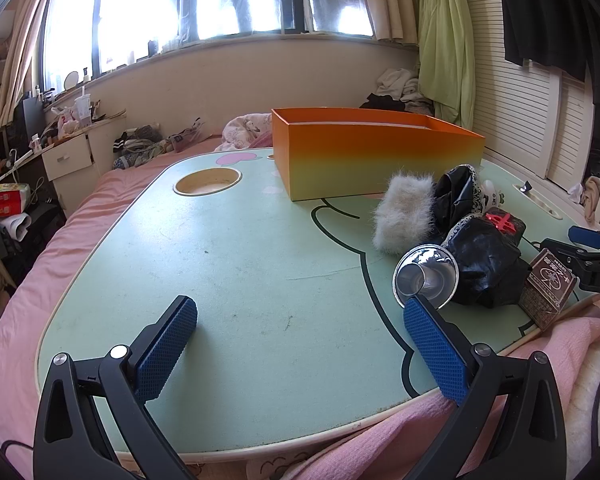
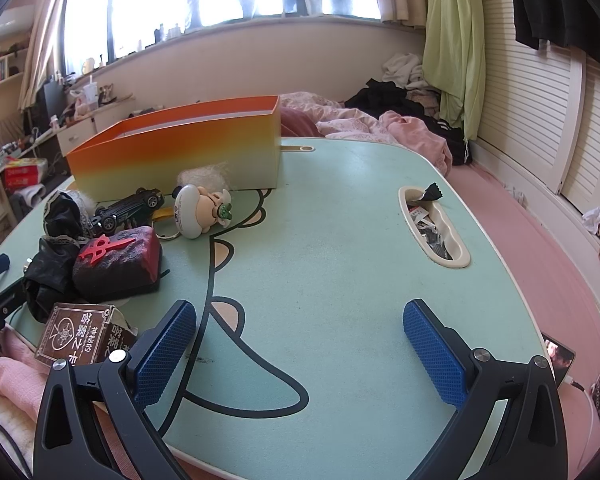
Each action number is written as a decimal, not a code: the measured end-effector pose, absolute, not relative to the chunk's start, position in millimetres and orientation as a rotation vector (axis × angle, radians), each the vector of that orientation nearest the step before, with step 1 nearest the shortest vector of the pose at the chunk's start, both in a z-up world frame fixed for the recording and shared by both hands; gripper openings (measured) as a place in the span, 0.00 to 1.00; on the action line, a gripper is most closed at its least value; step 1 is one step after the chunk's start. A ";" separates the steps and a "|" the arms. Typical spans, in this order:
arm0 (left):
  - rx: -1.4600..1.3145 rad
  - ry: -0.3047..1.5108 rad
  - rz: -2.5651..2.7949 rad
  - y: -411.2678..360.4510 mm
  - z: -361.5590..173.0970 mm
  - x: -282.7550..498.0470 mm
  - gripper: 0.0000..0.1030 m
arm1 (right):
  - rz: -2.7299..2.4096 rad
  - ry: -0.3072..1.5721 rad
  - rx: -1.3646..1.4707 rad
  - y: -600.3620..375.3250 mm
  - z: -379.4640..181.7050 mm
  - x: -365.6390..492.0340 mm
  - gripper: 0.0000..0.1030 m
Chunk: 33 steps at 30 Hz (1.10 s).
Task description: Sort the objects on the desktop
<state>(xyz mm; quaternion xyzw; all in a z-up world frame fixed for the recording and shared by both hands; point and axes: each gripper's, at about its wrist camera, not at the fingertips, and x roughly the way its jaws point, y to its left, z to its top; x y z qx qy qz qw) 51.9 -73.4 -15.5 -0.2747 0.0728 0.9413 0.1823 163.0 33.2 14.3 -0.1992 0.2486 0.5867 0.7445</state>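
An orange-to-yellow open box stands at the back of the green table. In front of it lies a pile: a white furry piece, black lace-edged cloth, a shiny metal cup on its side, a dark red block with a red sign, a brown card box, a black toy car and a round white figurine. My left gripper is open, its right finger just before the cup. My right gripper is open over bare table.
The table has a round cup hole at the back left and an oval tray slot holding small dark bits. The table rests on a pink bed. A phone lies on the bed at the right.
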 end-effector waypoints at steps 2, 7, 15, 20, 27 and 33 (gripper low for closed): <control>-0.776 0.204 2.658 -73.4 -15.6 51.9 1.00 | 1.285 0.545 -0.437 33.2 14.2 163.1 1.00; -0.778 0.202 2.664 -73.5 -15.4 51.9 1.00 | 1.286 0.544 -0.437 33.4 13.8 163.2 1.00; -0.780 0.200 2.669 -73.4 -15.4 52.0 1.00 | 1.292 0.540 -0.438 32.8 15.5 162.0 1.00; -0.780 0.199 2.672 -73.5 -15.4 52.0 1.00 | 1.292 0.540 -0.439 32.9 15.3 161.9 1.00; -0.780 0.199 2.672 -73.9 -15.1 51.9 1.00 | 1.295 0.538 -0.440 32.7 15.1 161.8 1.00; -0.781 0.198 2.674 -74.3 -15.2 51.8 1.00 | 1.297 0.537 -0.441 32.7 14.9 161.8 1.00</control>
